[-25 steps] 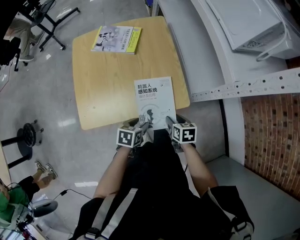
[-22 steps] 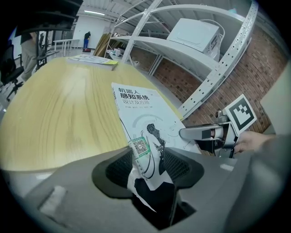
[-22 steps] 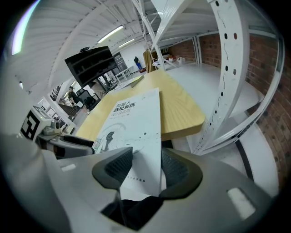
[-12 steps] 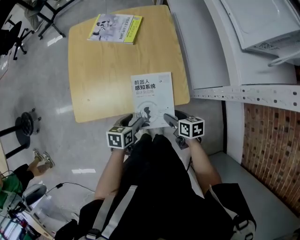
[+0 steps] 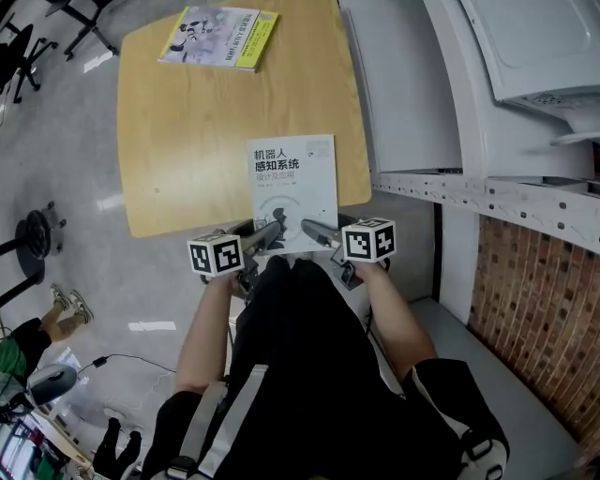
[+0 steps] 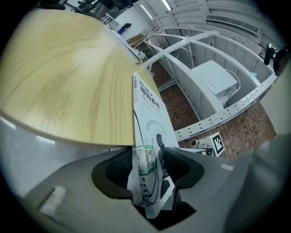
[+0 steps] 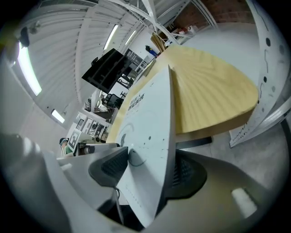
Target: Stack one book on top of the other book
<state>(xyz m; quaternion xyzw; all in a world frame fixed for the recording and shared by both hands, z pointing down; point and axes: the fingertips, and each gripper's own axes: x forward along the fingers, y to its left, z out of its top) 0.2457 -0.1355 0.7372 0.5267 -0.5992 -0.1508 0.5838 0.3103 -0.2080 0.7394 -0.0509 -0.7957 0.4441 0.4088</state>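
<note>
A white paperback (image 5: 292,187) lies at the near edge of the wooden table (image 5: 178,141) and overhangs it slightly. A yellow book (image 5: 217,26) lies at the far left corner. My left gripper (image 5: 267,234) and right gripper (image 5: 314,228) each straddle the white book's near edge, one at each corner. In the left gripper view the book's corner (image 6: 150,182) sits deep between wide jaws. In the right gripper view the book (image 7: 150,127) also lies between the jaws, which have just been opening. I see no clear squeeze from either gripper.
White metal shelving (image 5: 412,94) runs along the table's right side, with a brick-pattern floor (image 5: 534,281) beyond it. A black stool (image 5: 28,239) and a seated person's shoes (image 5: 66,305) are on the floor to the left.
Both grippers have crept a little further onto the book's near edge and turned, the left one rolling. The right jaws have widened. The white book has stayed in place on the table.
</note>
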